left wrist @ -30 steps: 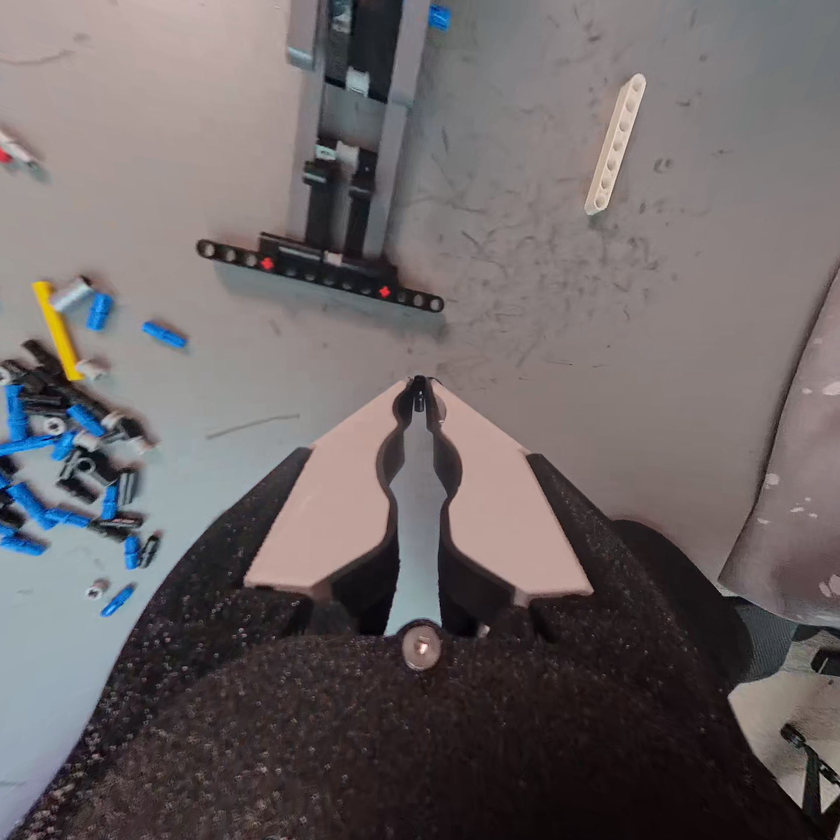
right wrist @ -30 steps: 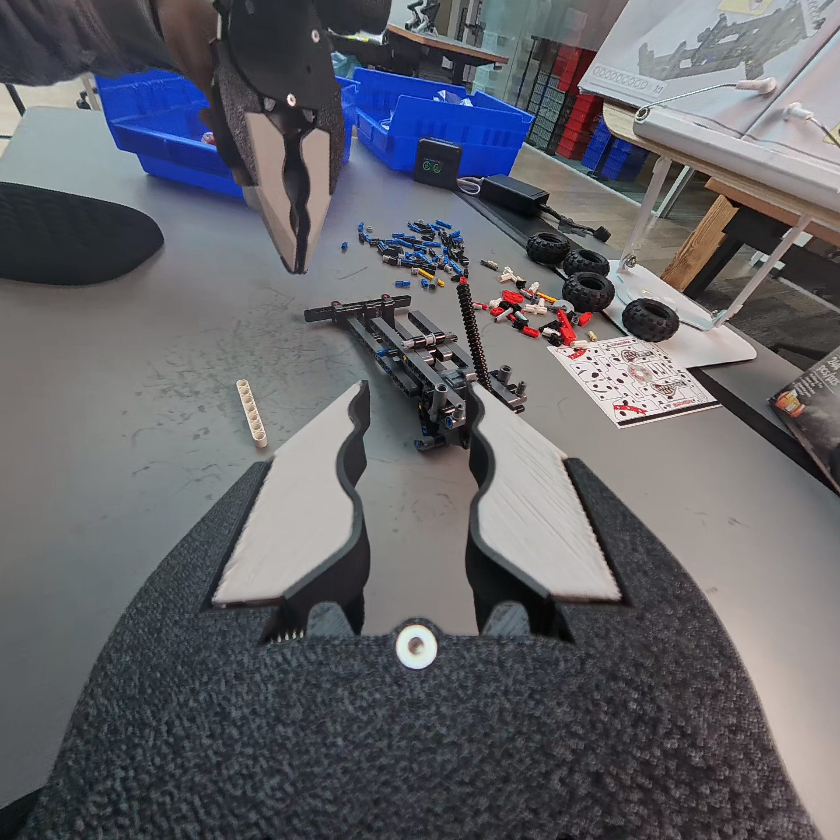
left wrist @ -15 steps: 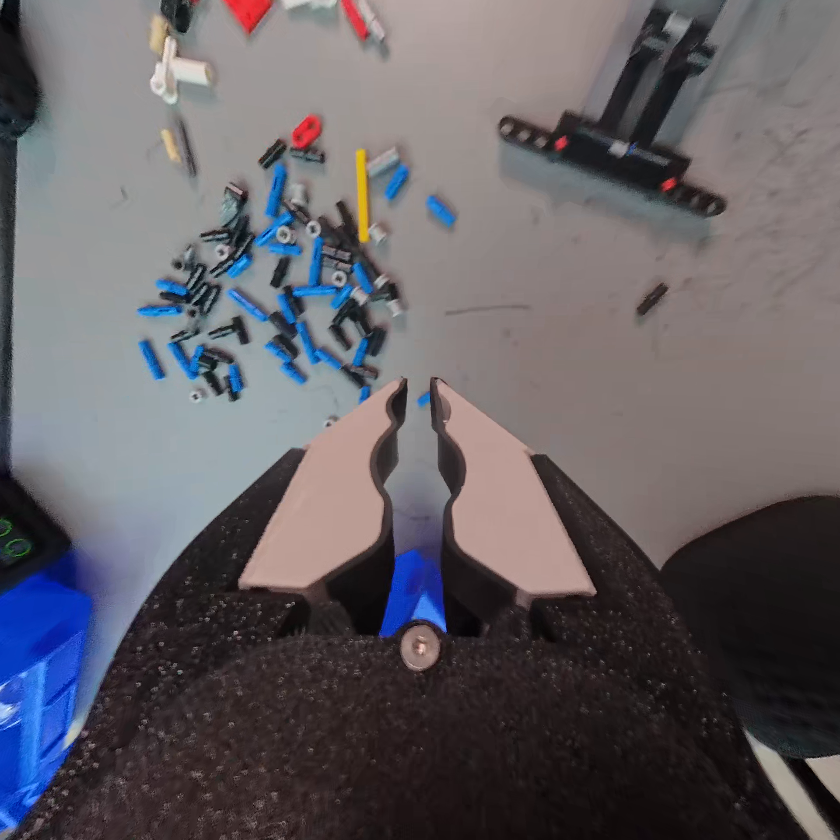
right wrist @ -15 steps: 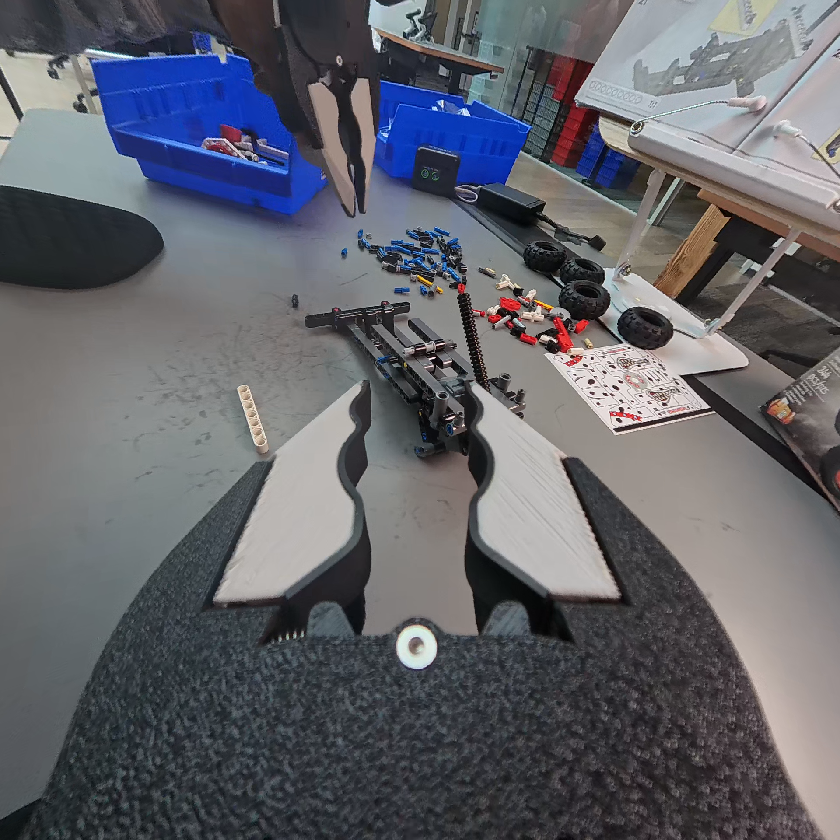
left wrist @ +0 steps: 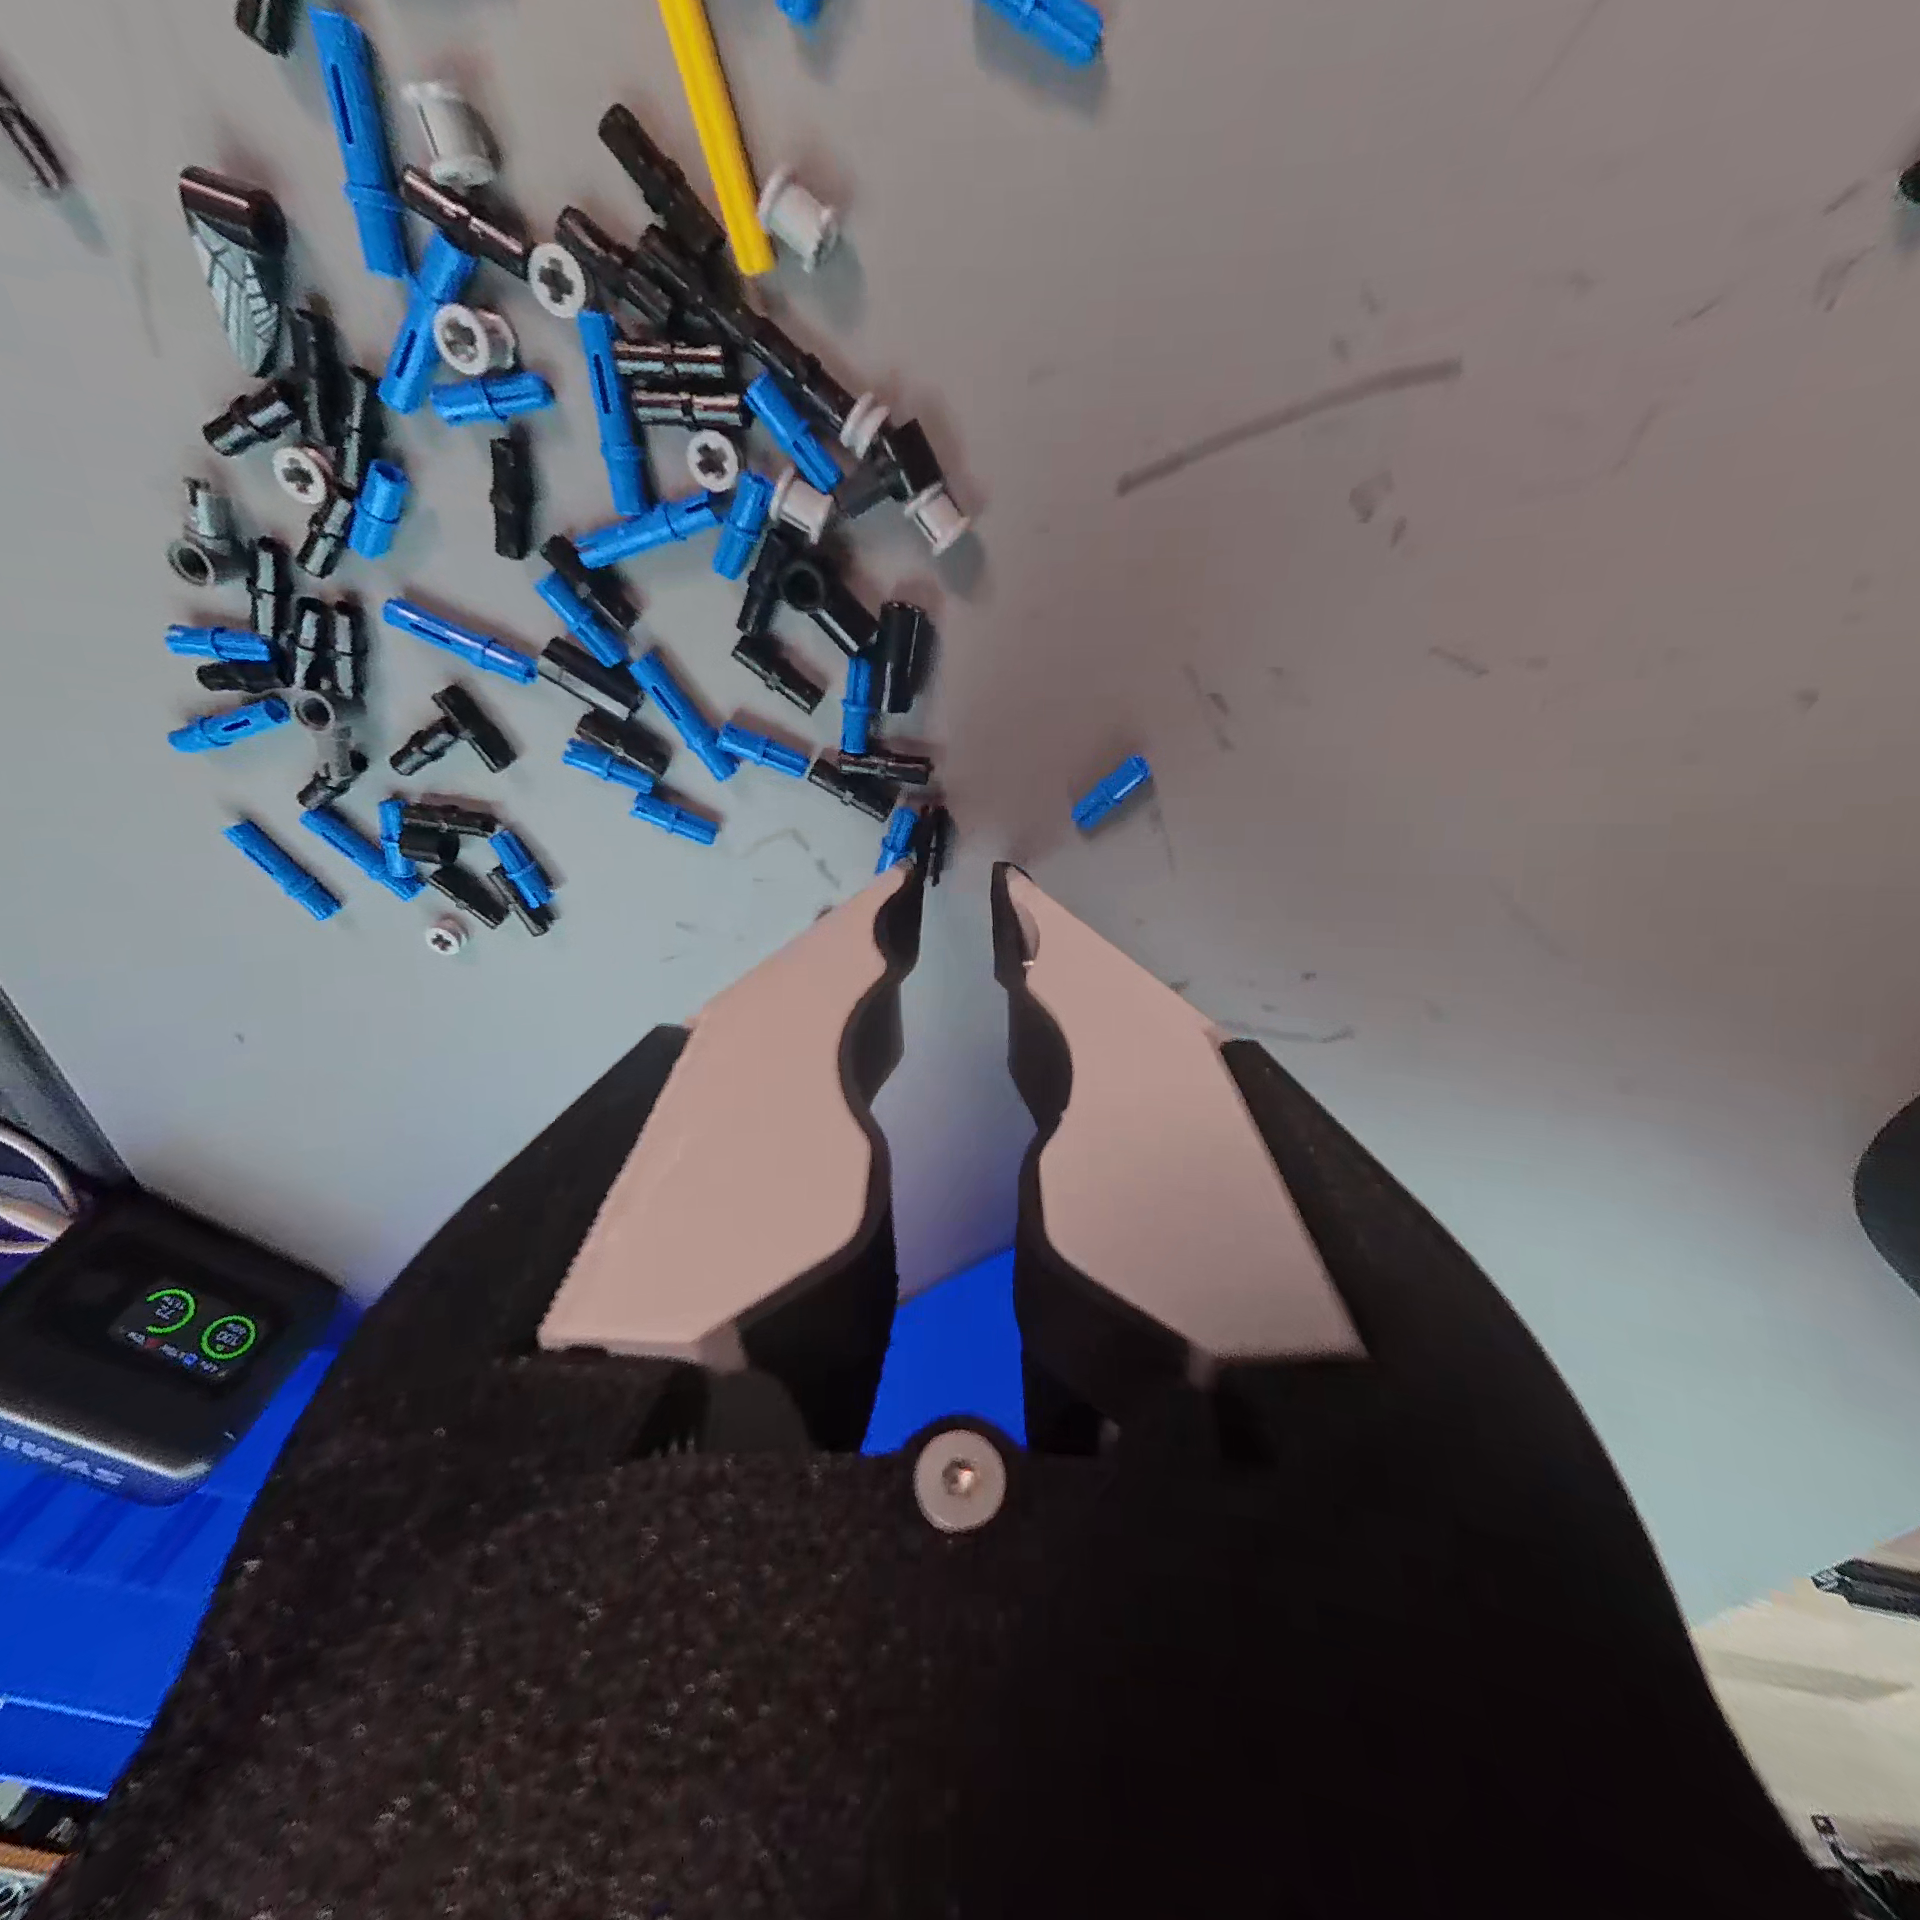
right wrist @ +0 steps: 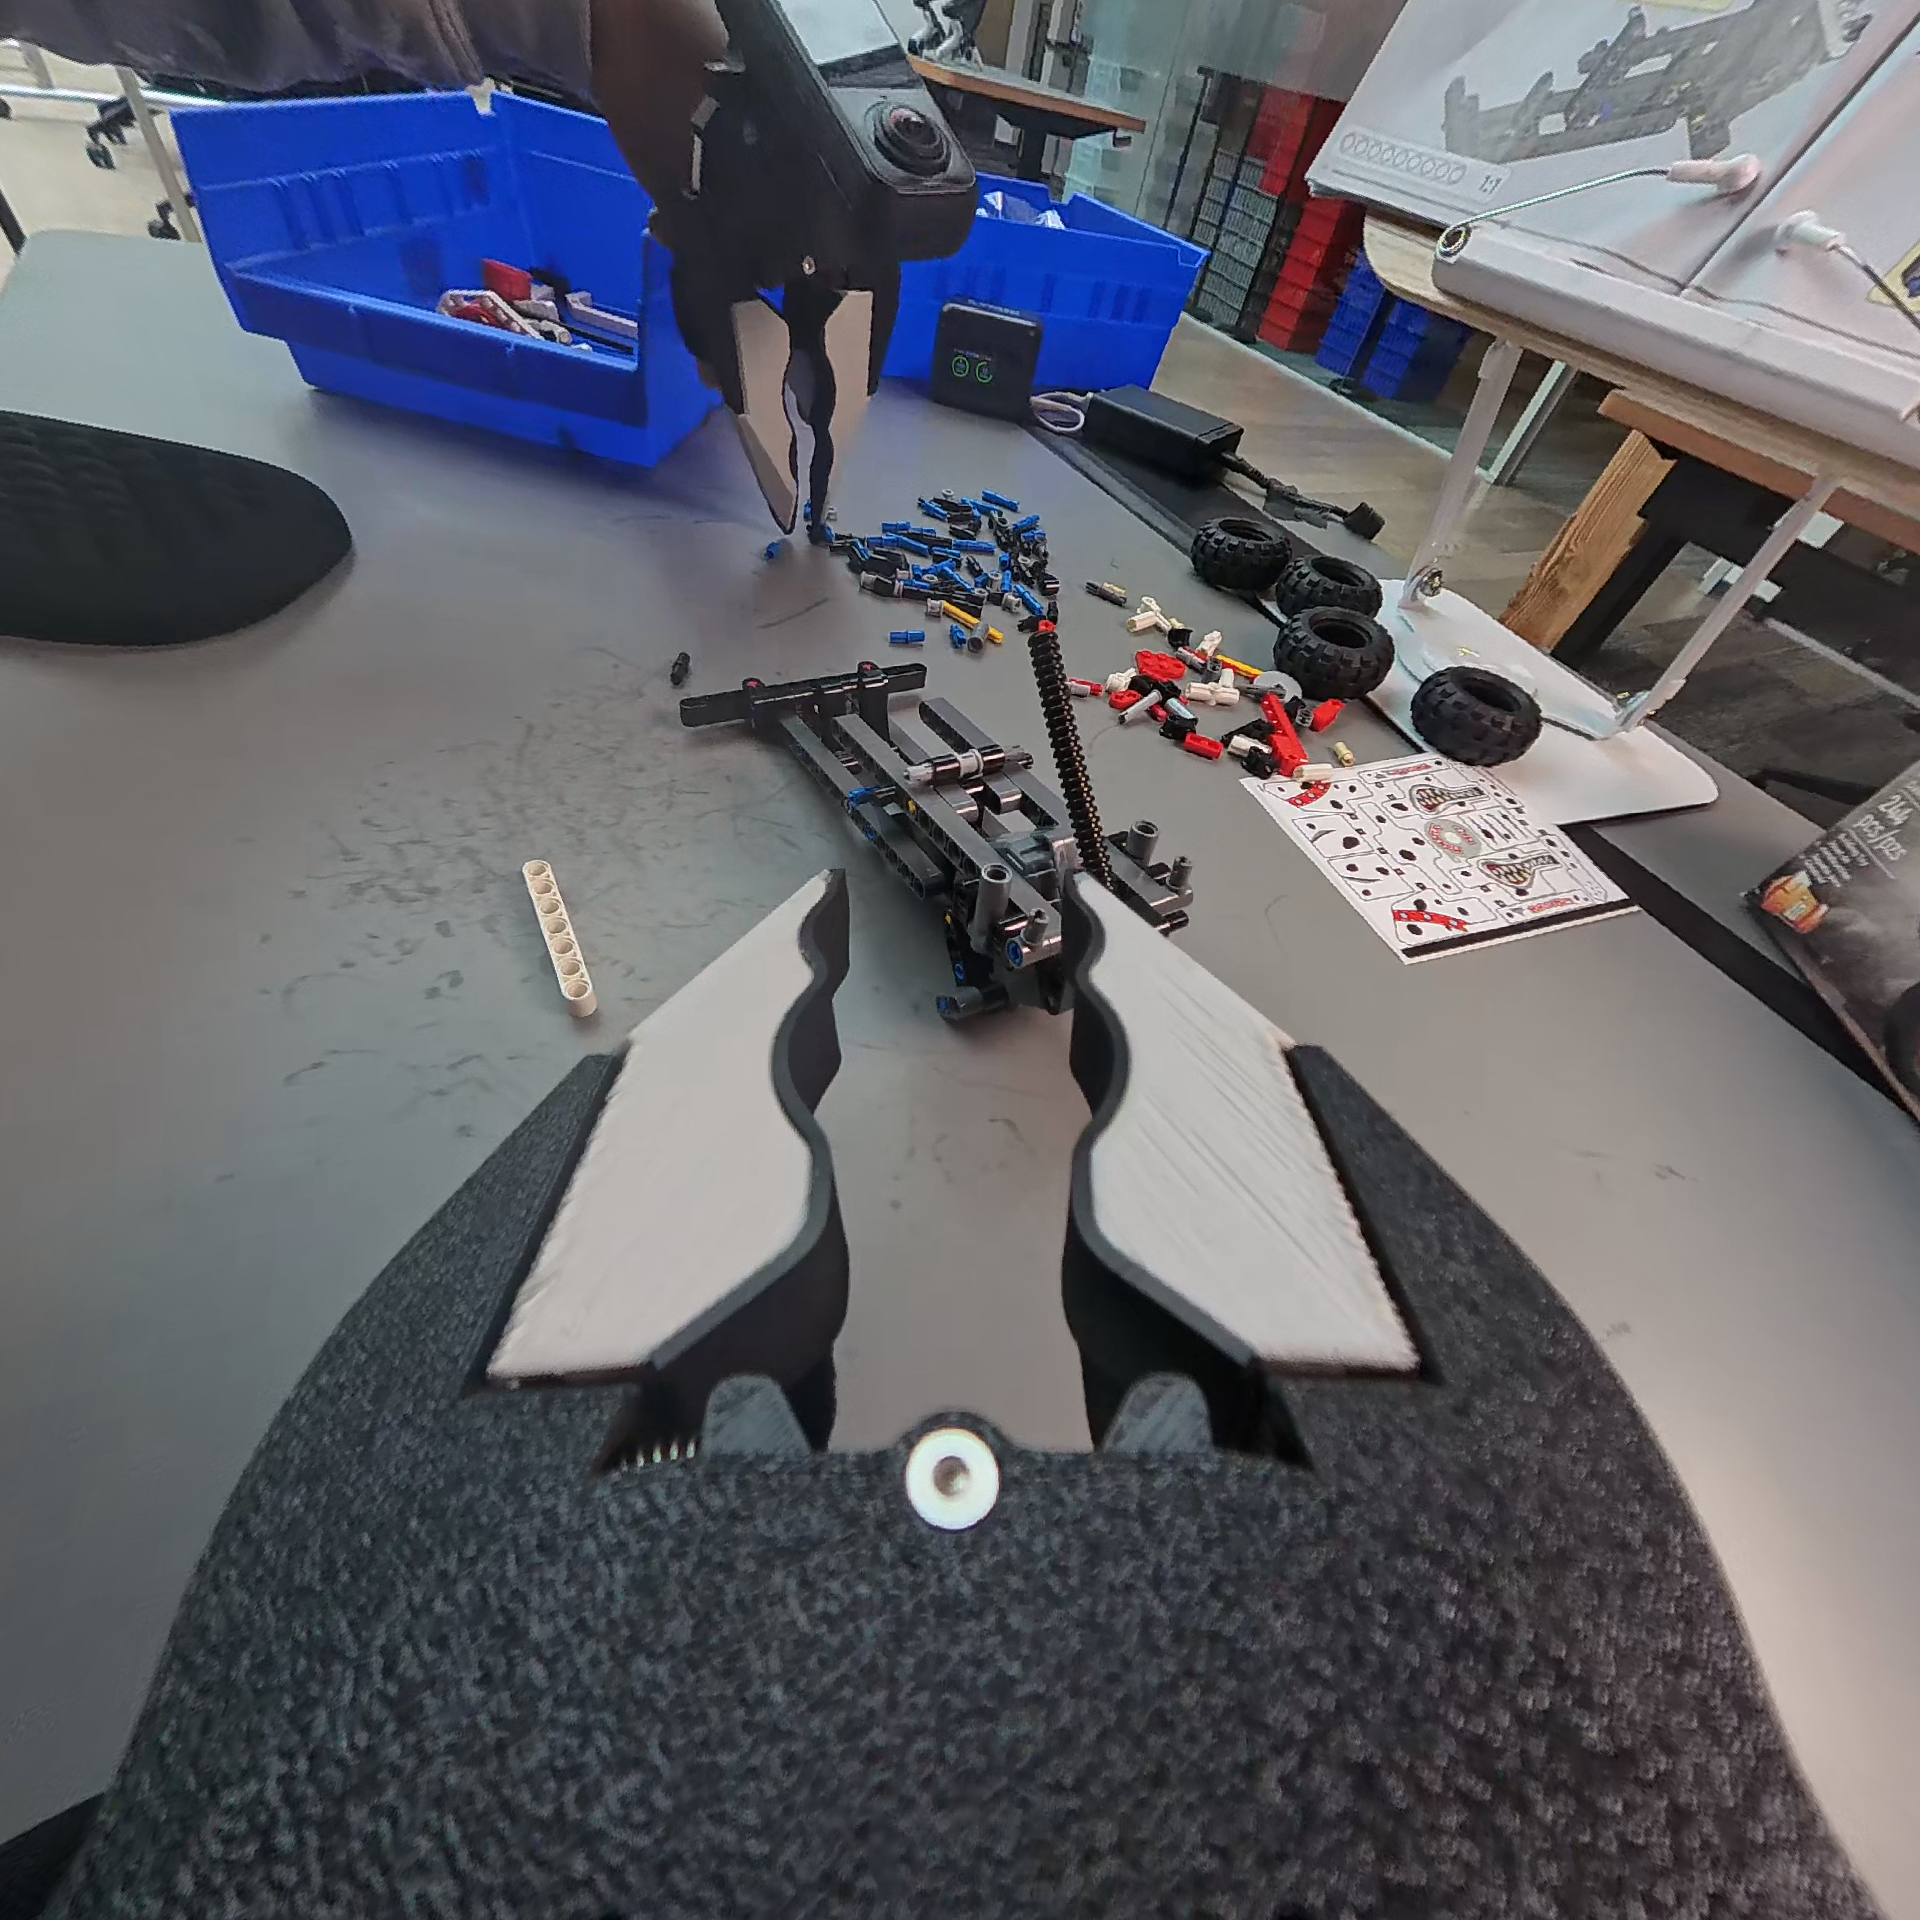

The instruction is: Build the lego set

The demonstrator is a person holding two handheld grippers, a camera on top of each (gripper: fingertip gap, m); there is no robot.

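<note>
- L gripper (left wrist: 954,878) is down at the near fringe of the pin pile (left wrist: 582,540), tips nearly on the bench (left wrist: 1455,623); jaws stand a little apart w/ nothing between them; a black pin (left wrist: 932,840) and a blue one lie right at its left tip, so prob. lining up a pick there.
- One blue pin (left wrist: 1110,792) lies alone just right of the tips, apart from the pile; easier to take w/o nudging neighbours, in my view.
- R gripper (right wrist: 956,904) hangs released, jaws wide, empty, low over the bench; its right finger (right wrist: 1195,1122) hides the near end of the chassis (right wrist: 914,800); contact can't be told; prob. waiting there to steady the build when a pin goes in.
- Chassis lies mid-bench, long axis running away from the R gripper, cross beam at its far end; a black ribbed rod (right wrist: 1065,748) rises from its near end; build looks early, wheels not on.
- A stray black pin (right wrist: 680,667) sits by itself between pile and cross beam; a white beam (right wrist: 561,935) lies alone left of the chassis, well apart.
- Parts are sorted by kind toward the far edge: pins in one heap, red/white bits (right wrist: 1205,696) beside it, four tyres (right wrist: 1335,644) further right, sticker sheet (right wrist: 1434,852) near them; keeps mid-bench for assembly.
- Blue bins (right wrist: 436,281) and a small black device (right wrist: 982,353) line the far edge; manual on a stand (right wrist: 1662,260) at the right edge, facing the builder.
</note>
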